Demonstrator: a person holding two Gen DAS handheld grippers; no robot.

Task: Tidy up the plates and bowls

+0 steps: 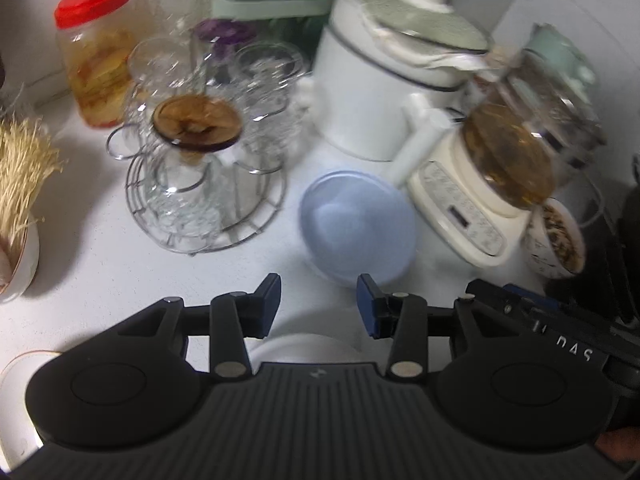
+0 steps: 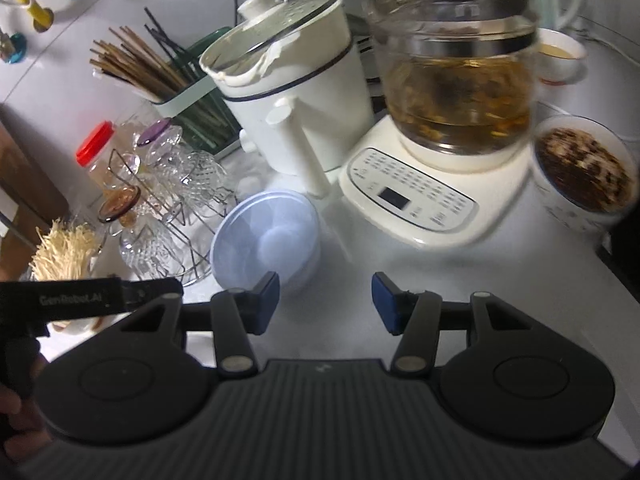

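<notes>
A pale blue bowl (image 1: 358,226) sits on the white counter, just beyond my left gripper (image 1: 319,306), which is open and empty above the counter. The same bowl (image 2: 266,234) lies ahead and left of my right gripper (image 2: 325,302), also open and empty. A white plate (image 1: 308,346) shows under the left gripper, mostly hidden by it. Another white dish rim (image 1: 20,364) shows at the lower left. The left gripper's body (image 2: 80,300) enters the right wrist view at the left.
A wire rack of glass cups (image 1: 200,184), a red-lidded jar (image 1: 96,52), a white electric pot (image 1: 384,80), a glass tea kettle on its base (image 2: 452,80), a filled bowl (image 2: 584,172), a chopstick holder (image 2: 176,80) and a bowl of enoki mushrooms (image 1: 16,200) crowd the counter.
</notes>
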